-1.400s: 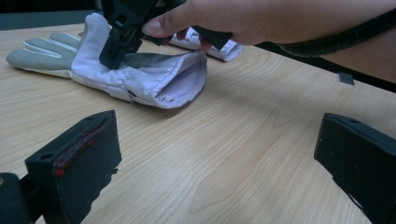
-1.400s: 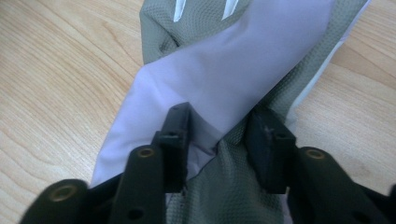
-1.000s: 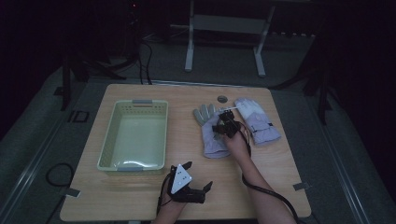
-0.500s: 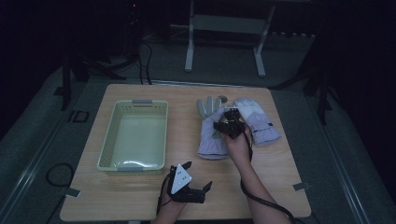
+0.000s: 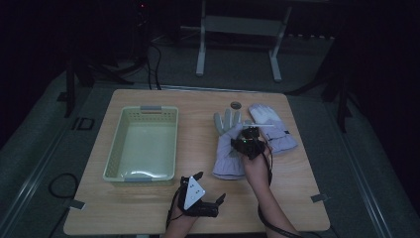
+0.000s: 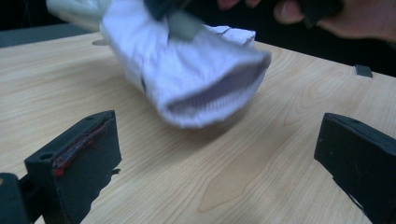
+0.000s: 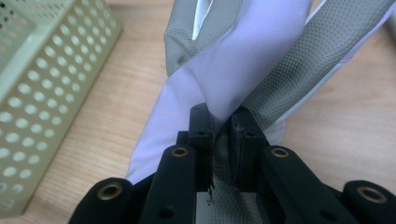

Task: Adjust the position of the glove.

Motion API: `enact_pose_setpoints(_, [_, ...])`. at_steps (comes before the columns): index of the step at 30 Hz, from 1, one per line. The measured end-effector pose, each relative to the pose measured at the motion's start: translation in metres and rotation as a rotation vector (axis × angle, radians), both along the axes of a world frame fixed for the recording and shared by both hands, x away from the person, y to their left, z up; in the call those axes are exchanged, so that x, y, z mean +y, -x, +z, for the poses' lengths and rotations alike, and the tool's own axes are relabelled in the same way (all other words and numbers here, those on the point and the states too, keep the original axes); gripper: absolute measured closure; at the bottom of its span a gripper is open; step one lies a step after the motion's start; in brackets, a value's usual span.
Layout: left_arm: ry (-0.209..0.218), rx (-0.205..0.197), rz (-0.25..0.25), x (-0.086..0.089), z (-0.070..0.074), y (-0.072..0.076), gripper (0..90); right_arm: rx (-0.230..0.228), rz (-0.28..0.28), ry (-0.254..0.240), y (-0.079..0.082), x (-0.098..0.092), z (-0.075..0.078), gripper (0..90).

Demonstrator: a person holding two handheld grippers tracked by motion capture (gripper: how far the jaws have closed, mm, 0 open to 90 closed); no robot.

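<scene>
Two jaws of the right gripper are clenched on the near glove, lifting it off the table right of the basket. Next, by my reading, comes carrying it leftward over the basket's rim. Nothing lies inside the basket. Left gripper idles with jaws apart, below the basket.

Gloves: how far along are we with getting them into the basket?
Nothing is in the basket yet. In hand: the right gripper is shut on the near glove, pinching its fabric and lifting it off the table. The left gripper waits open. Left: carry this glove over, then fetch the second glove.
</scene>
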State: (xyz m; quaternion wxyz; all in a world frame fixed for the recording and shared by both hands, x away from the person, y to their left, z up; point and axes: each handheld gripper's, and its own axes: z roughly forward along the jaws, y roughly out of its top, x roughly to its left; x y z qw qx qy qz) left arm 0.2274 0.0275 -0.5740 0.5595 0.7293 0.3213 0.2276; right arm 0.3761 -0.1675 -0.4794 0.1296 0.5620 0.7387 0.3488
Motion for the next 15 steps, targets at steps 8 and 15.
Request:
enact_pose_setpoints(8, [0.007, -0.001, 0.000, 0.001, 0.000, 0.000, 0.6, 0.070, -0.011, -0.019, -0.008, 0.013, -0.034, 80.4])
enact_pose_setpoints(15, [0.002, -0.007, -0.001, 0.000, 0.000, 0.001, 0.6, 0.082, -0.065, 0.006, -0.015, 0.020, -0.055, 77.9])
